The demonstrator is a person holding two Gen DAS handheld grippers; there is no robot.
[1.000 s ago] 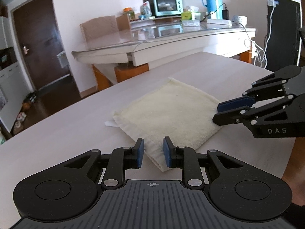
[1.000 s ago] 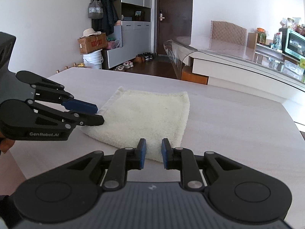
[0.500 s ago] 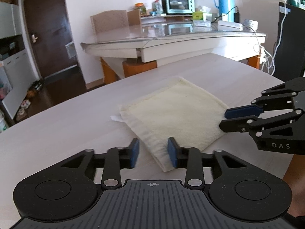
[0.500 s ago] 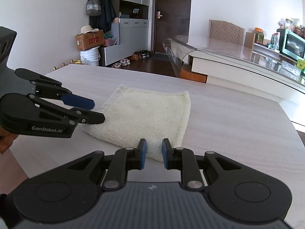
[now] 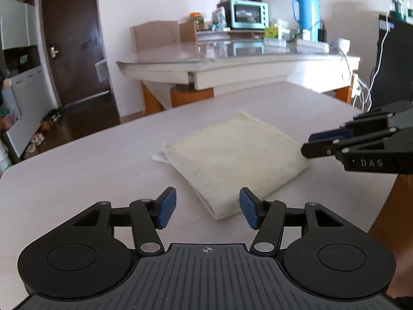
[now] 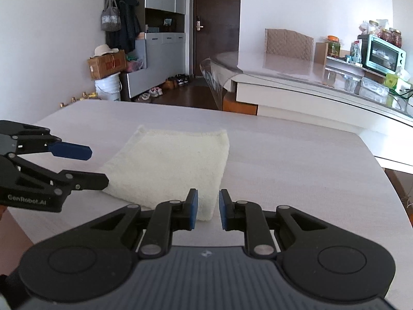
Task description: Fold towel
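A cream towel lies folded flat on the pale table; it also shows in the right wrist view. My left gripper is open and empty, just short of the towel's near corner. It appears in the right wrist view with its jaws apart at the towel's left edge. My right gripper has a small gap between its jaws and holds nothing, just behind the towel's near right corner. It shows in the left wrist view beside the towel's right edge.
A small white tag sticks out at the towel's far left corner. A glass-topped table with a chair, a toaster oven and a blue thermos stands behind. The table's edge curves on the right.
My left gripper has opened wide and drawn back a little from the towel. My right gripper has opened slightly. The towel has not moved.
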